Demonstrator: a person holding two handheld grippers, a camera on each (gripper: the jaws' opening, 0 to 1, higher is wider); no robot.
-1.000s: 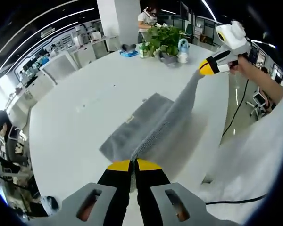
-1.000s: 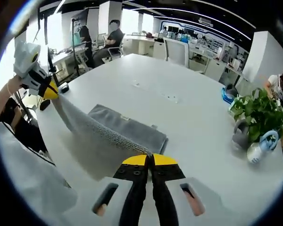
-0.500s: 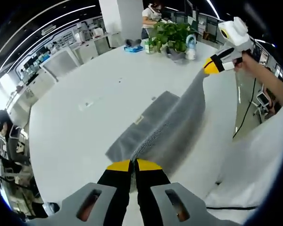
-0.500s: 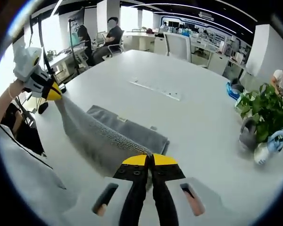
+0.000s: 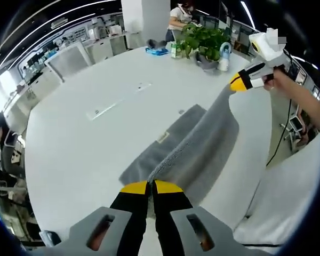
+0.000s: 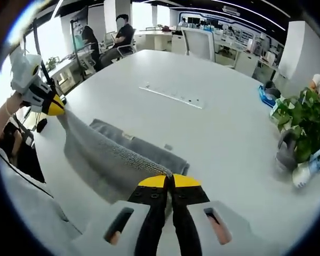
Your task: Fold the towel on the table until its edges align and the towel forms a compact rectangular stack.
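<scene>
White round tabletop, office behind. Left gripper and right gripper fingers pinched shut on corners of grey knitted towel, near edge lifted, rest lying flat. Keep edge taut, carry over evenly, land corners on far edge.

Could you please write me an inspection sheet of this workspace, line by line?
Surface: white table, large and rounded, mostly bare.
Job's things: grey towel, one edge lifted and stretched between the two grippers, the far part lying on the table.
Clutter: potted plant, a white and blue bottle beside it, a blue item near the far edge.
Grippers: left gripper shut on one towel corner; right gripper shut on the other.
Cables: a dark cable hangs beyond the table edge.
Surroundings: open office with desks and chairs; seated people at the far side.
</scene>
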